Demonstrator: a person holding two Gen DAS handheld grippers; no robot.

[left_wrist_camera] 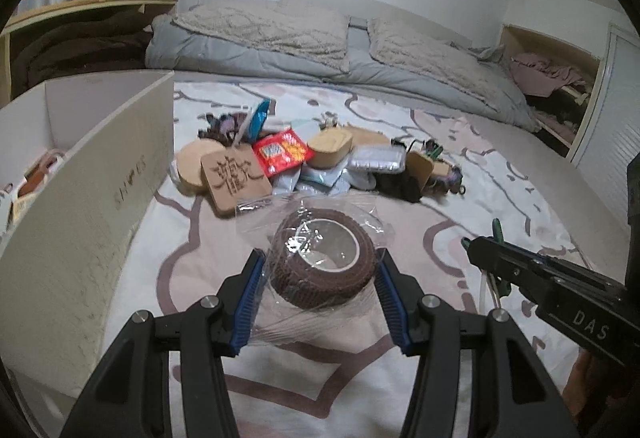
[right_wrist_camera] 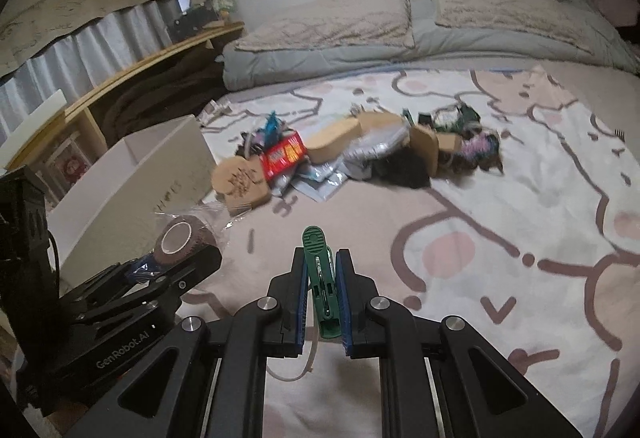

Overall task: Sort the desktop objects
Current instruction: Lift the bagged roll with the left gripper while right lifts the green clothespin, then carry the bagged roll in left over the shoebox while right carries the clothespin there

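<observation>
My left gripper [left_wrist_camera: 320, 270] is shut on a brown tape roll [left_wrist_camera: 324, 258] wrapped in clear plastic, held above the patterned bedsheet; the roll also shows in the right wrist view [right_wrist_camera: 184, 242]. My right gripper [right_wrist_camera: 322, 278] is shut on a green clothes peg [right_wrist_camera: 318, 270] with a white cord hanging below it. A pile of mixed objects lies further back on the bed: an engraved wooden tag [left_wrist_camera: 236, 174], a red snack packet [left_wrist_camera: 282, 152], a silver packet [left_wrist_camera: 374, 160] and wooden blocks [left_wrist_camera: 330, 146].
An open white box [left_wrist_camera: 100, 174] stands at the left with several items inside; it also shows in the right wrist view [right_wrist_camera: 140, 178]. Grey duvet and pillows [left_wrist_camera: 320, 46] lie at the back. A wooden shelf [left_wrist_camera: 80, 6] runs along the left wall.
</observation>
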